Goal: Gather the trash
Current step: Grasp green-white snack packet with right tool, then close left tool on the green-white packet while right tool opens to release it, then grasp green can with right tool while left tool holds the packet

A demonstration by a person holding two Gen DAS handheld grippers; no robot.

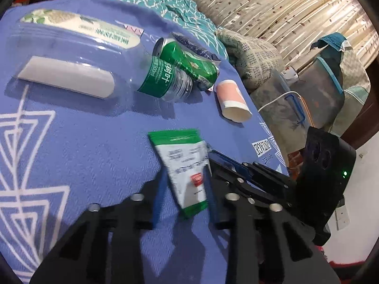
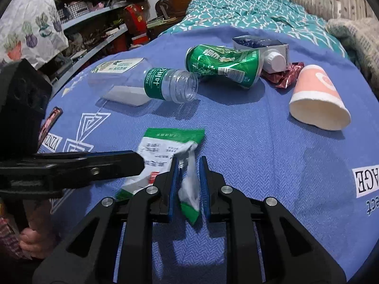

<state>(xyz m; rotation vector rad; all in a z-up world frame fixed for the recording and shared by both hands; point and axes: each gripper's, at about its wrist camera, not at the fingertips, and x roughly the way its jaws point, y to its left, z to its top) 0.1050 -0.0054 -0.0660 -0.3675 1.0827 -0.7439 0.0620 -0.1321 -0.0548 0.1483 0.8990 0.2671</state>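
Both grippers pinch the near green-and-white sachet (image 2: 165, 156): the right gripper (image 2: 188, 168) bunches its edge to lift it. The left gripper (image 1: 187, 177) seems pressed on too, perhaps steadying.

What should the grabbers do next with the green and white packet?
Probably lift it off the blue blanket. The right gripper already pinches one crumpled edge of the green and white packet, and the left gripper straddles the same packet, so it looks ready to carry away.

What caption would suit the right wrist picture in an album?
Both grippers close on a green-and-white wrapper on a blue blanket strewn with trash.
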